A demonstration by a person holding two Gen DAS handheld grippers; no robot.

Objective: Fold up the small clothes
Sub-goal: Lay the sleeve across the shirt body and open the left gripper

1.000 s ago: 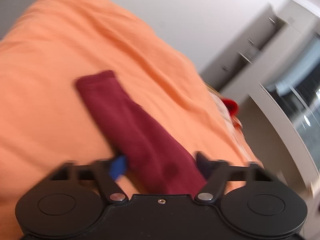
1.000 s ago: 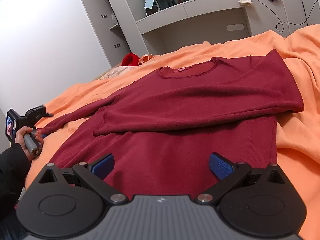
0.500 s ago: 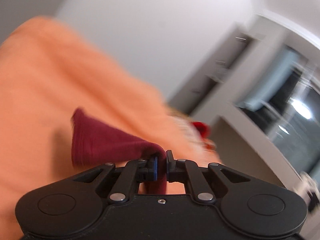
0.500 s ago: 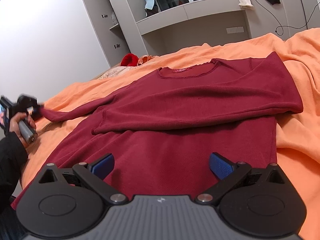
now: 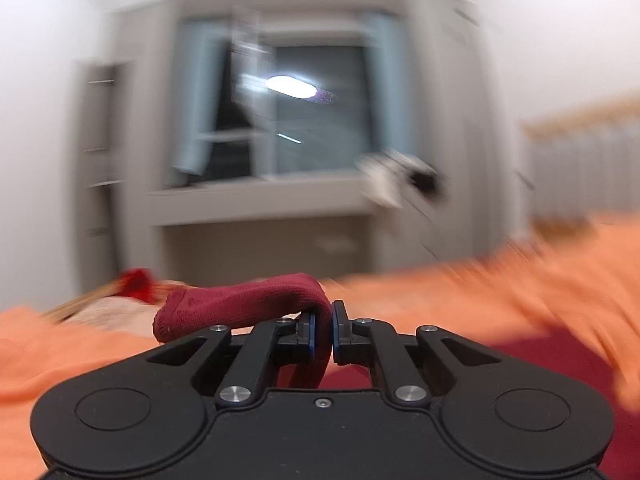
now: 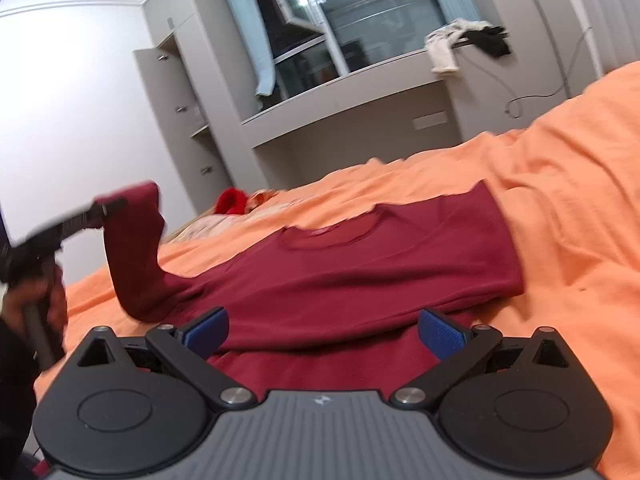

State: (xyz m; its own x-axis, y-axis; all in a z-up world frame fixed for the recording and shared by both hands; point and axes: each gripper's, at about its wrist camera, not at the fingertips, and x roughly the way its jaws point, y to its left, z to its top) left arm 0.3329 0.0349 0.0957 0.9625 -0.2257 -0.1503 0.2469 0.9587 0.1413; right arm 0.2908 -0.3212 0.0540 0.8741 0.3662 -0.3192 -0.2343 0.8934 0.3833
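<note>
We are holding the sleeve (image 5: 240, 304) of a dark red long-sleeved top (image 6: 360, 276) in our left gripper (image 5: 323, 330), whose blue pads are pressing together on the fabric just short of the cuff, so that the cuff end is drooping over the left finger while the rest of the sleeve is hanging down between the black linkages. In the right wrist view the same left gripper (image 6: 105, 206) is showing at the far left edge, blurred, with a hand (image 6: 38, 300) wrapped around its handle, and the sleeve is rising off the bed from the shoulder of the top up to those pinched tips. The top itself is lying flat and spread on an orange bedspread (image 6: 580, 200), neckline towards the far side, with its other sleeve already folded across the chest. Our right gripper (image 6: 326, 328) is hovering low over the near part of the top with its blue pads (image 6: 440, 334) standing wide apart and nothing between them; whether its tips are touching the cloth we cannot tell. Beyond the bed we are seeing a grey built-in desk and cabinet unit (image 6: 348, 104) under a window (image 6: 340, 20), a small red item (image 6: 232, 200) lying at the far end of the bed, and pale and dark clothes (image 6: 464, 40) heaped on the ledge. The left wrist view is heavily smeared, so its background detail is unclear.
</note>
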